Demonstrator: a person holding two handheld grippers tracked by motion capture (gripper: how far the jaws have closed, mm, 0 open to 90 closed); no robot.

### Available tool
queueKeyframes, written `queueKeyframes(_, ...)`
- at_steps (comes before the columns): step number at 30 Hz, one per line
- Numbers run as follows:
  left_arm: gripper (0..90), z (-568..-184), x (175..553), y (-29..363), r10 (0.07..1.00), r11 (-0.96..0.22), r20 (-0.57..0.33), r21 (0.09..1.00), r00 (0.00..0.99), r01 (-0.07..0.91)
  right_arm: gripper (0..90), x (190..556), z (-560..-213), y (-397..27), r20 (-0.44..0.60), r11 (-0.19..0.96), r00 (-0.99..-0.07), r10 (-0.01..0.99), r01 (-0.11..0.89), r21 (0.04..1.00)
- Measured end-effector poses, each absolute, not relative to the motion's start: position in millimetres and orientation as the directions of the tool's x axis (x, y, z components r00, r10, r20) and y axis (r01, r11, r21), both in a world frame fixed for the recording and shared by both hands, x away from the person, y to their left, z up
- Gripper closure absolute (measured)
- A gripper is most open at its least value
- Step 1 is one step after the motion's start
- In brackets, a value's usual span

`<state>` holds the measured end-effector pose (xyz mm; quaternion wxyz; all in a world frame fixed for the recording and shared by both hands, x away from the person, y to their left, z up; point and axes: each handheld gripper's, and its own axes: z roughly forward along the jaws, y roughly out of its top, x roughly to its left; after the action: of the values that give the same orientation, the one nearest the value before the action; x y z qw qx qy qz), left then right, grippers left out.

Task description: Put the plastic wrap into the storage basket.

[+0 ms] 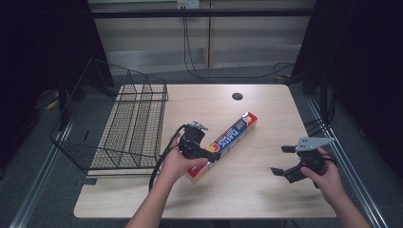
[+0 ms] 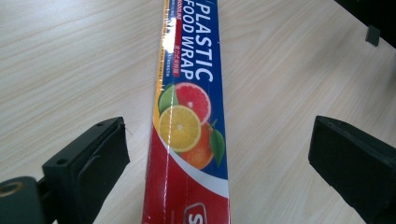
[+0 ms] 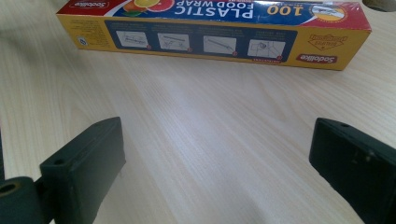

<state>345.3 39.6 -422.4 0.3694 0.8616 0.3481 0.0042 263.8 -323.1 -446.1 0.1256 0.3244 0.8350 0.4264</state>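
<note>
High view: a pale wooden worktop (image 1: 266,190) carries a long box of plastic food wrap (image 1: 227,142), lying diagonally near the middle, its far end pointing away and to the right. A black wire basket (image 1: 128,126) sits on the left part of the worktop, its outer side hanging past the edge. A small dark round hole (image 1: 237,96) shows near the far edge. The left hand (image 1: 177,164) holds the left claw (image 1: 209,153) right at the near half of the box, over its top; from here I cannot tell whether it touches. The right hand (image 1: 328,178) holds the right claw (image 1: 280,160) well apart from the box, over bare wood on the right, jaws spread wide.

Left gripper view: the box (image 2: 189,112) runs straight up the middle between the two black jaws, its blue, red and yellow top printed with citrus fruit and "PLASTIC FOOD WRAP". The left claw (image 2: 219,149) is wide open, with clear wood showing between each jaw and the box.

Right gripper view: the right claw (image 3: 217,154) stands wide open over empty wood. The box (image 3: 210,32) lies crosswise farther off, its yellow side with instruction pictures facing the camera.
</note>
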Motion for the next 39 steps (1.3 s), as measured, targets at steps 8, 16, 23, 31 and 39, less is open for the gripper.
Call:
queueKeyframes(8,5.3,-422.7,357.1,29.8,0.600,-0.494,-0.253,0.629,0.759,0.600,3.1,264.6,-446.2,-324.5,0.067,0.422,-0.757,0.649,0.433,0.796)
queueKeyframes(16,5.6,-423.0,364.4,19.1,0.597,-0.511,-0.243,0.619,0.765,0.596,3.1,264.4,-446.4,-324.6,0.065,0.424,-0.755,0.652,0.435,0.795)
queueKeyframes(23,7.3,-428.0,369.7,12.4,0.595,-0.532,-0.234,0.603,0.769,0.595,3.1,264.6,-446.2,-325.3,0.069,0.422,-0.757,0.649,0.435,0.795)
queueKeyframes(31,9.0,-433.6,373.3,5.4,0.594,-0.542,-0.227,0.596,0.772,0.592,3.0,265.2,-446.4,-326.5,0.074,0.418,-0.756,0.650,0.437,0.797)
queueKeyframes(39,12.3,-438.2,375.5,-3.0,0.595,-0.552,-0.222,0.587,0.773,0.593,3.0,265.7,-446.7,-326.0,0.071,0.418,-0.754,0.653,0.438,0.796)
